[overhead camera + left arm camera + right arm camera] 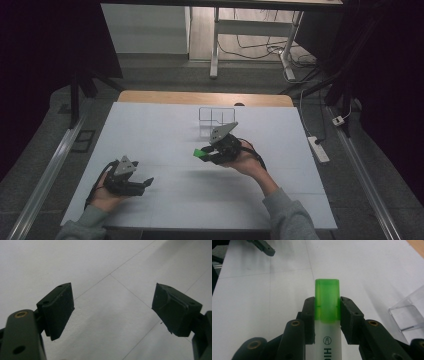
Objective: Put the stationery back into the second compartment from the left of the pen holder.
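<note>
A highlighter [327, 305] with a green cap and a pale translucent body sits between the jaws of my right gripper [327, 312], which is shut on it; its cap points away from the camera. In the high view that right gripper [206, 155] hovers over the middle of the white table [165, 135] with the green highlighter cap [201, 153] poking out to the left. My left gripper [145, 184] rests low near the front left of the table, and in the left gripper view my left gripper [112, 307] stands open over bare white surface.
A clear plastic box [216, 116] stands at the back centre of the table, and its corner [409, 312] shows at the right of the right gripper view. Beyond the table are desk legs [215, 45] and a power strip [318, 149] with cables on the floor.
</note>
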Demonstrator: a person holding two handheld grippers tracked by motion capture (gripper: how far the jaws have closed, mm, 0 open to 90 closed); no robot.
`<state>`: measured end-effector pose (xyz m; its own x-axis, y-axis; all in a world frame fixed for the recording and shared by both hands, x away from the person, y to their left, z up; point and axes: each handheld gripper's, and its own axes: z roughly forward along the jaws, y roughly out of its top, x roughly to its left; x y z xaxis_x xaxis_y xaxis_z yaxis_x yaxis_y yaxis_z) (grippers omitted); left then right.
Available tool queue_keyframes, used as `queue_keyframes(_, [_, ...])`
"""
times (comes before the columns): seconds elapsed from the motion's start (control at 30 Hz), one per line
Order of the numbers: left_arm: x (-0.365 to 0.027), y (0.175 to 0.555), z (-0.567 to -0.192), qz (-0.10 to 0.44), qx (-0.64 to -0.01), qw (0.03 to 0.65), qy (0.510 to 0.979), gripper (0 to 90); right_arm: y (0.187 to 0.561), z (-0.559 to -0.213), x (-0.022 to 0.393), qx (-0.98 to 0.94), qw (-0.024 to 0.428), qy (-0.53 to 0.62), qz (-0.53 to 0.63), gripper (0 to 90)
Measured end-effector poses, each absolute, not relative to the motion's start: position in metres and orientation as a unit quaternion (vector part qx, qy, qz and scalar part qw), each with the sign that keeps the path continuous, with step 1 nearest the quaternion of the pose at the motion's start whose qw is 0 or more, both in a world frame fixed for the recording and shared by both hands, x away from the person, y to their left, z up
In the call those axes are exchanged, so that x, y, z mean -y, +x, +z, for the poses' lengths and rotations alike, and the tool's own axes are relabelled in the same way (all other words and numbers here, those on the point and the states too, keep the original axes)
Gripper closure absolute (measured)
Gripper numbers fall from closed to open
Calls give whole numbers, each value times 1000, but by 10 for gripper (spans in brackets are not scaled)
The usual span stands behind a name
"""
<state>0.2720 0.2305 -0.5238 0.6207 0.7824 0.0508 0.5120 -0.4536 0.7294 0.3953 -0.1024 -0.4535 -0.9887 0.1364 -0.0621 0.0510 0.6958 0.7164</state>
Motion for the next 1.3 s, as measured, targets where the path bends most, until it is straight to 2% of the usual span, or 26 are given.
queue_keyframes(1.3, [-232,271,-522,196,-392,353,827,176,408,-416,137,-840,153,172,491,664])
